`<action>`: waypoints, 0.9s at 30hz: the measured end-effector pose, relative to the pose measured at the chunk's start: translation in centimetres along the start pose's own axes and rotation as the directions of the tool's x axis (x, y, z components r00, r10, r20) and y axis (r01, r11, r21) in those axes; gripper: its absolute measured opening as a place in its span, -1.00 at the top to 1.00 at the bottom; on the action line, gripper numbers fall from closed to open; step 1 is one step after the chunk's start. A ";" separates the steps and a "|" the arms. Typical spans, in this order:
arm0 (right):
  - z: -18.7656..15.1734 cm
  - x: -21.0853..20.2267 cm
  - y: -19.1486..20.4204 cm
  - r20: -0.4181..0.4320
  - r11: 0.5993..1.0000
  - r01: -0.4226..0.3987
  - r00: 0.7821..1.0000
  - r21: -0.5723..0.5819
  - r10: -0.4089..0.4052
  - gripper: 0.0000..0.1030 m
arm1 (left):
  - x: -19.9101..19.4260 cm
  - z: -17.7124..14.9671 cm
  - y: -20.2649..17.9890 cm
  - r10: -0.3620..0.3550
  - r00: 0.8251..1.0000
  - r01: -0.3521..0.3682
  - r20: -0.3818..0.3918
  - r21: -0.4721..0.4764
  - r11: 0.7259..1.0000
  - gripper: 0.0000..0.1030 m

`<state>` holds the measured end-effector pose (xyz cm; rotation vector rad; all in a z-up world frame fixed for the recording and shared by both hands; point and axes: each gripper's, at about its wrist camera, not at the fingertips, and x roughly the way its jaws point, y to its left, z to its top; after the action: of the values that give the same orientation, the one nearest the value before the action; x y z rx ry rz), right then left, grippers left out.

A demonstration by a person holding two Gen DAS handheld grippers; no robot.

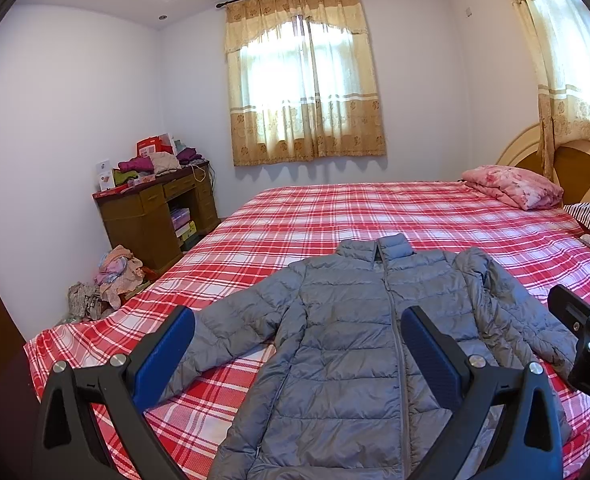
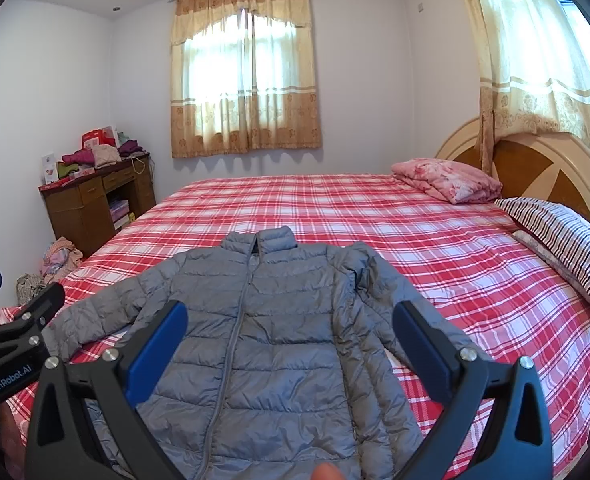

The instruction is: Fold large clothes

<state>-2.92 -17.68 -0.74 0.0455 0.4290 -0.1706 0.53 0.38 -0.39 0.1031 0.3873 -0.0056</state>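
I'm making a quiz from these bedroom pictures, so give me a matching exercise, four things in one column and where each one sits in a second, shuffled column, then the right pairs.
Things:
1. grey puffer jacket
2. pink floral quilt
3. striped pillow
4. wooden desk

Places:
A. against the far left wall, clothes piled on top
B. spread flat on the near part of the bed
C. folded at the far corner of the bed, by the headboard
D. at the bed's right edge, nearer the camera than the quilt

Pairs: 1-B, 2-C, 3-D, 4-A

Grey quilted jacket [image 1: 347, 344]; red-white plaid bedspread [image 1: 375, 216]; seemingly floral pink blanket [image 1: 515, 186].
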 end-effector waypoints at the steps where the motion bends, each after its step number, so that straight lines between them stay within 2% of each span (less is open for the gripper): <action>1: 0.0 0.0 -0.1 -0.001 1.000 0.001 1.000 0.000 -0.001 -1.00 | 0.0 0.0 0.0 0.000 1.000 0.000 0.000 0.000 1.000 -0.98; 27: -0.1 0.1 -0.2 -0.004 1.000 -0.007 1.000 0.007 0.007 -1.00 | 0.4 -0.4 0.1 0.004 1.000 -0.004 -0.006 -0.003 1.000 -0.98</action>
<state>-2.91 -17.85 -0.88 0.0543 0.4324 -0.1656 0.75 0.50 -0.88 0.1012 0.3927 -0.0008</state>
